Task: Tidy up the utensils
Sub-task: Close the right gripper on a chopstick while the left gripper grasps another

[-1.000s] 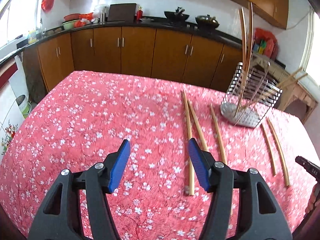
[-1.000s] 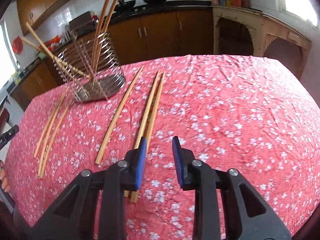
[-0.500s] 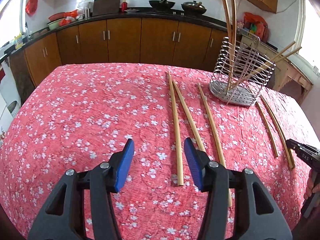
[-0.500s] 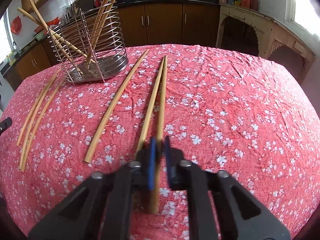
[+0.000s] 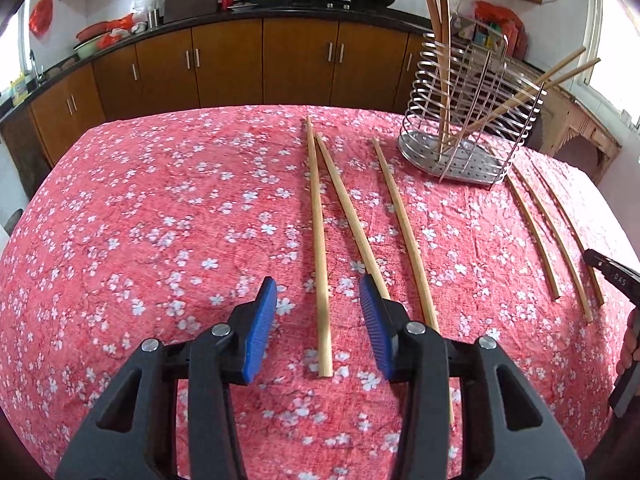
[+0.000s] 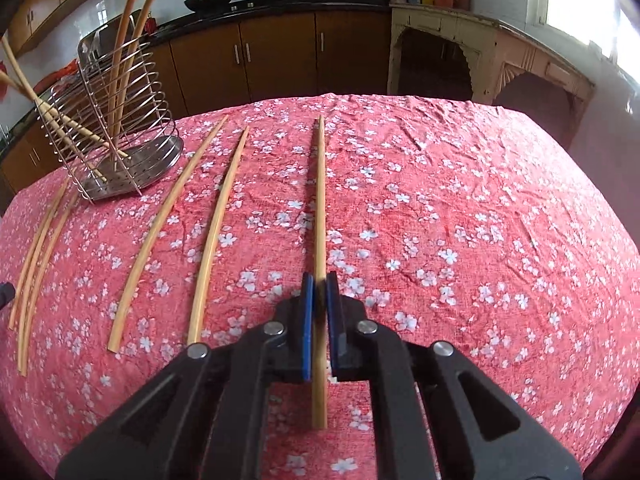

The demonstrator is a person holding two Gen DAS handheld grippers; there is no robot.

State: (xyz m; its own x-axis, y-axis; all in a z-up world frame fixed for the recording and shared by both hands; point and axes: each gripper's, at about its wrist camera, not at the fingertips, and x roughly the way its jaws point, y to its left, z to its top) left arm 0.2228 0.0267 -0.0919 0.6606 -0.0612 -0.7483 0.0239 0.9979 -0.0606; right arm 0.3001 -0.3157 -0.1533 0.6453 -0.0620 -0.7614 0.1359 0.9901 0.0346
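Observation:
A wooden chopstick [image 5: 318,220] lies on the red flowered tablecloth [image 5: 160,220], running away from me. My left gripper [image 5: 317,280] straddles its near end. Its blue pads [image 5: 262,320] are closing but stand clear of the stick on both sides. My right gripper [image 6: 319,276] is shut on another chopstick [image 6: 320,184], gripped near its close end and pointing straight ahead. The wire utensil holder [image 5: 460,120] [image 6: 112,120] stands at the back with several chopsticks leaning in it.
Two more chopsticks [image 5: 404,232] lie just right of the left gripper, and three thin ones [image 5: 536,232] lie beyond the holder. A hand with a black tool [image 5: 612,276] is at the right edge. Brown kitchen cabinets [image 5: 240,64] stand behind the table.
The right gripper shut on a chopstick, which now sits apart from its former neighbour. The left gripper sank toward the table, shifted over a chopstick, and its jaws narrowed.

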